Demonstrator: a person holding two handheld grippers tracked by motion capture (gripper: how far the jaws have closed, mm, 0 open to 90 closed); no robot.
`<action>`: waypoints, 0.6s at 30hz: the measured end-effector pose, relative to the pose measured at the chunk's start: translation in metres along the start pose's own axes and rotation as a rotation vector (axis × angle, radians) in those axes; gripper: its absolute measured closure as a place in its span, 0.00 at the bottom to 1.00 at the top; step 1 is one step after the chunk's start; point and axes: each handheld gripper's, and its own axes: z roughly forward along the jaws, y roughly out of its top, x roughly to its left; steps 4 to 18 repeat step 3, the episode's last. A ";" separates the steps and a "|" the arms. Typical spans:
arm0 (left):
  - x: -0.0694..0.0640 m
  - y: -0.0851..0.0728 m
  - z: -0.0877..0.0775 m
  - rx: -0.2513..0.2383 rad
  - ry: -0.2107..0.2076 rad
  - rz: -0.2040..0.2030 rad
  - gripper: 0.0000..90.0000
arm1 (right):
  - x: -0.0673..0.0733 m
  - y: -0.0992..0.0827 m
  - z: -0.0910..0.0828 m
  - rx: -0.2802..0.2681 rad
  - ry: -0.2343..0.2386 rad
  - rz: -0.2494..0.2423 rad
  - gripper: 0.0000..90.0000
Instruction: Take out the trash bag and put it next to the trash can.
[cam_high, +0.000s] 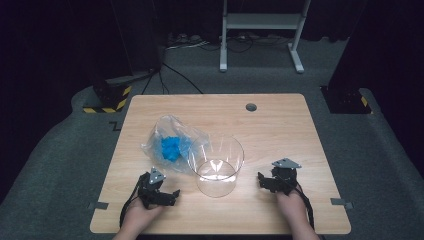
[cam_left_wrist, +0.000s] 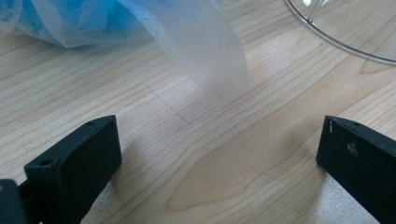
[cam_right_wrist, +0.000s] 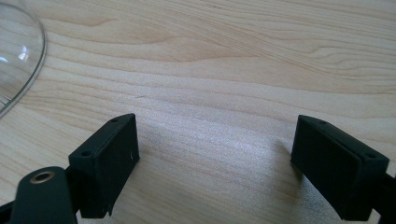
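Wooden table (cam_high: 280, 125): everything rests on it.
Clear bowl (cam_high: 216, 165): centre, empty.
Plastic bag (cam_high: 172, 144): blue contents, at ten o'clock touching the bowl.
Left gripper (cam_high: 170, 192): seven o'clock, jaws spread, empty.
Right gripper (cam_high: 261, 179): four o'clock, jaws spread, empty.
Risk: thin film may slip or tear if pinched shallowly.

Wide-parted jaws over bare table (cam_left_wrist: 210, 154); clear bag (cam_left_wrist: 205, 46) of blue stuff just beyond

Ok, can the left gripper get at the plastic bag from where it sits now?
Probably yes. The left gripper rests on the table with jaws wide open and nothing between them. The plastic bag lies just ahead of it, a loose flap trailing toward the jaws over bare wood. The clear bowl stands off to the side.
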 end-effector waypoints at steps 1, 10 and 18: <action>0.000 0.000 0.000 0.001 -0.001 0.000 0.00 | 0.000 0.000 0.000 0.000 0.000 0.000 0.17; 0.000 0.000 0.000 0.001 -0.001 0.001 0.00 | 0.000 0.000 0.000 0.000 0.000 0.000 0.17; 0.000 0.000 0.000 0.001 -0.001 0.001 0.00 | 0.000 0.000 0.000 0.000 0.000 0.000 0.17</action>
